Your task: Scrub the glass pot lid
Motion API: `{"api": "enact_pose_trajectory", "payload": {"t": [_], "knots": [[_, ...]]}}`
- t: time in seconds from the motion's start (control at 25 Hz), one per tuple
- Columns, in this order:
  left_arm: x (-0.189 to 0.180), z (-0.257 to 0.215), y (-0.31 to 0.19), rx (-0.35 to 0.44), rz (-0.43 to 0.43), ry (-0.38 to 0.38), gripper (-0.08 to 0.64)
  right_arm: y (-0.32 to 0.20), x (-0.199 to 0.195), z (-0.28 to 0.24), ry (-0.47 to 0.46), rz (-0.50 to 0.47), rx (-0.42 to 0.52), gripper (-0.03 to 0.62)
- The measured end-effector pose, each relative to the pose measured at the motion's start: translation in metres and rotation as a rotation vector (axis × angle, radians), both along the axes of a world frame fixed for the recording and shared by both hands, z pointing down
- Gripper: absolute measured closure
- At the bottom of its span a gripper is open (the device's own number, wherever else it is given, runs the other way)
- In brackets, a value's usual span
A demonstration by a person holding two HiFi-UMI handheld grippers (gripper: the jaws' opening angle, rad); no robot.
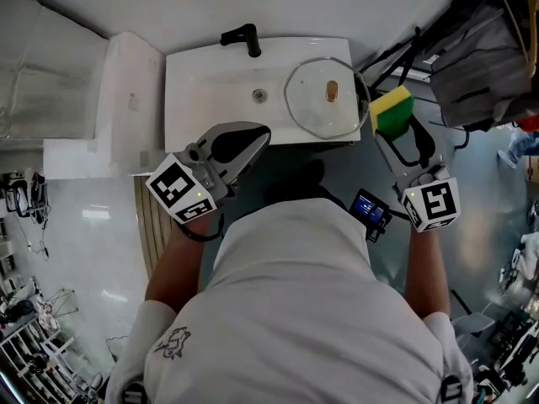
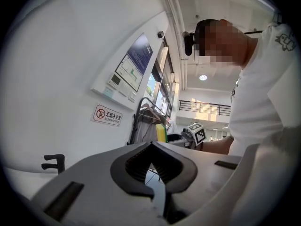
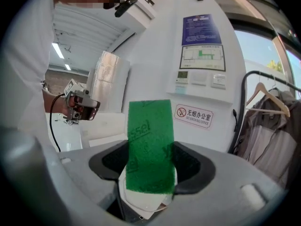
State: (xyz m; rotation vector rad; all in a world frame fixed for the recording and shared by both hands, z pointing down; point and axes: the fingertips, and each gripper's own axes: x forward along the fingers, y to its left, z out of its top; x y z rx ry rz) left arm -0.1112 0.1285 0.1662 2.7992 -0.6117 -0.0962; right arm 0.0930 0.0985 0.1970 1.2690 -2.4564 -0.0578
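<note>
Two grippers hung by the sink (image 1: 202,91): the left gripper (image 1: 257,135) shut and empty, the right gripper (image 1: 397,131) clamped on a sponge (image 1: 392,109). The lid (image 1: 312,112) lay in the sink's right side. Scrubbing looked wholly undone.

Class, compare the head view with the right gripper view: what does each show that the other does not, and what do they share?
Head view only: the glass pot lid resting on the white sink, and the black tap. Right gripper view only: a no-smoking sign and a notice panel on the wall. Both: the sponge clamped in the right claw, and the left claw.
</note>
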Motion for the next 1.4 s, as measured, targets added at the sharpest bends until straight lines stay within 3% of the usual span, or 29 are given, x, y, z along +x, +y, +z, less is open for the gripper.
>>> {"api": "enact_pose_trajectory", "payload": {"t": [0.2, 0.6, 1.04, 1.4], "knots": [[-0.003, 0.002, 0.038, 0.006, 0.033, 0.005, 0.561, 0.042, -0.010, 0.000, 0.018, 0.012, 0.001, 0.302], [0.029, -0.023, 0.086, 0.052, -0.014, 0.031, 0.561, 0.091, 0.032, -0.018, -0.008, -0.007, 0.041, 0.302], [0.155, -0.019, 0.172, 0.029, -0.100, 0.025, 0.561, 0.177, 0.138, -0.009, -0.079, -0.105, -0.019, 0.302], [0.230, -0.010, 0.258, 0.011, -0.170, 0.022, 0.561, 0.271, 0.196, -0.004, -0.121, -0.178, -0.037, 0.302]]}}
